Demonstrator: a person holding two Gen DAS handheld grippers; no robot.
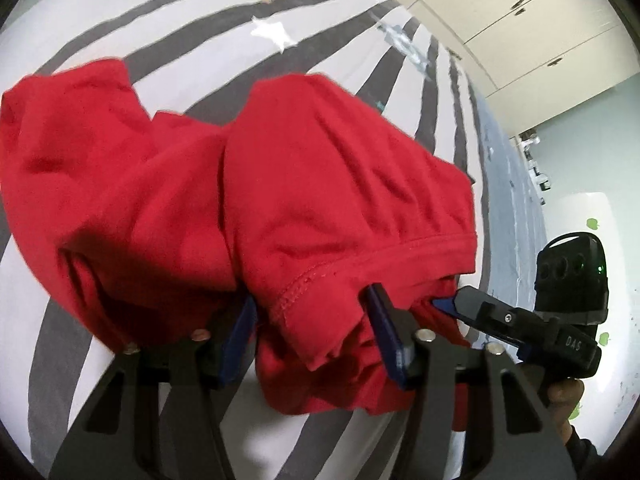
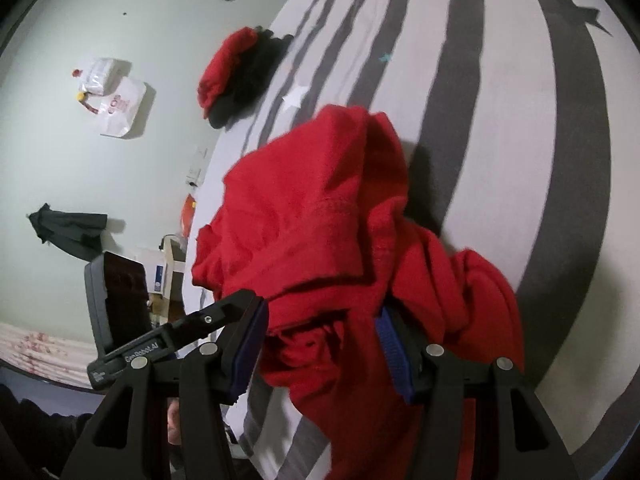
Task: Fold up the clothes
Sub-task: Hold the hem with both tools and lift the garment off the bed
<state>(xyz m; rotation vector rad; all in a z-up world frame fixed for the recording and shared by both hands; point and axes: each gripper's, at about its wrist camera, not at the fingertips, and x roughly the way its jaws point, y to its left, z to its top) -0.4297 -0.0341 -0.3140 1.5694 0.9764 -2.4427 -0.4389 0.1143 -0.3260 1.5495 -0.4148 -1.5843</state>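
Red garment (image 1: 328,208) bunched straight ahead between both claws; left gripper (image 1: 312,336) and right gripper (image 2: 320,344) each part-closed, pinching its hem.

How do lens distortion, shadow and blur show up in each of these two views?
Left wrist view: the bedspread stripes bow outward, dark vignette fills the corners, and the red garment is fairly sharp. Right wrist view: stripes curve likewise, the garment casts a dark shadow to its right, and its edges look slightly soft.
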